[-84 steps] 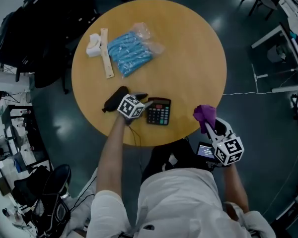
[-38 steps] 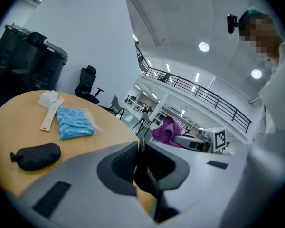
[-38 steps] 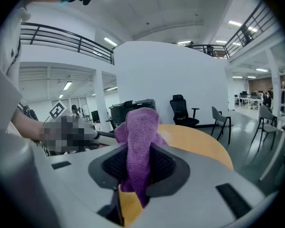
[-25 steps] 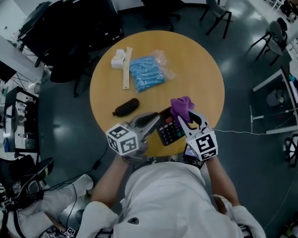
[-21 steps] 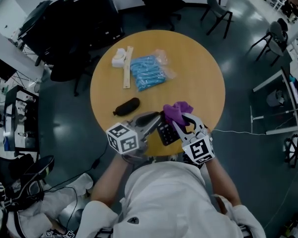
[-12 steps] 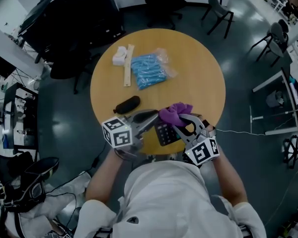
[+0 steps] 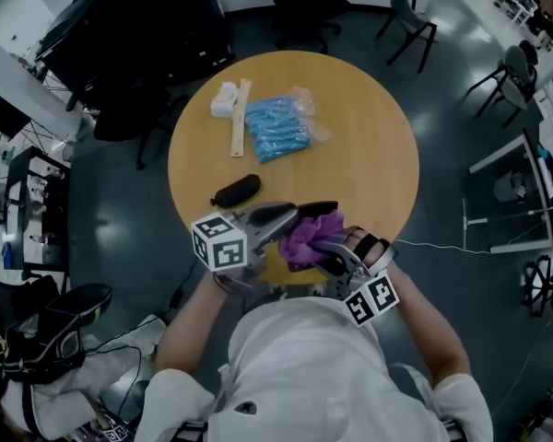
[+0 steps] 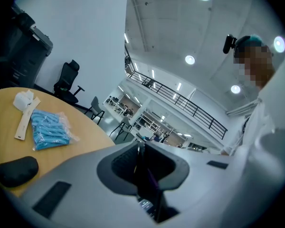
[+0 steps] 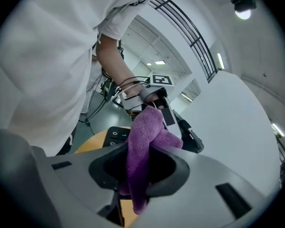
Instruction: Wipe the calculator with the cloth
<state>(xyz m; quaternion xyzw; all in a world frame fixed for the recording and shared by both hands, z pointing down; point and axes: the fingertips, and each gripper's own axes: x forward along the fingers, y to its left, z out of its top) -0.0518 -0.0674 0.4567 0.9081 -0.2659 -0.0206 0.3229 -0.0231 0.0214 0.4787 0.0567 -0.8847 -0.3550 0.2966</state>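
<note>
Count of things: one calculator [image 8: 146, 196], one purple cloth [image 9: 143, 144], two hand-held grippers, and four other pieces on one round wooden table [image 7: 369, 145]; these are one white block [image 7: 224, 99], one pale flat strip [image 7: 238, 118], one clear bag of blue items [image 7: 276, 127], all grouped at 11 o'clock, and one black pouch [image 7: 235, 190] at 8 o'clock. Bare tabletop is seen from 1 to 5 o'clock; chairs [image 7: 407, 21] are set beyond the far edge at 12 and 1 o'clock. Both grippers are held over the near edge at 6 o'clock, and the calculator is raised off the wood there; it is seen edge-on in the head view. The left gripper [image 8: 143, 170] is closed almost fully, its jaws clamped on the calculator's thin body. The right gripper [image 9: 137, 167] is narrowly parted, its jaws pinched on the cloth; the bunched cloth is carried just beside the calculator's keys, and whether contact is made cannot be told.
</note>
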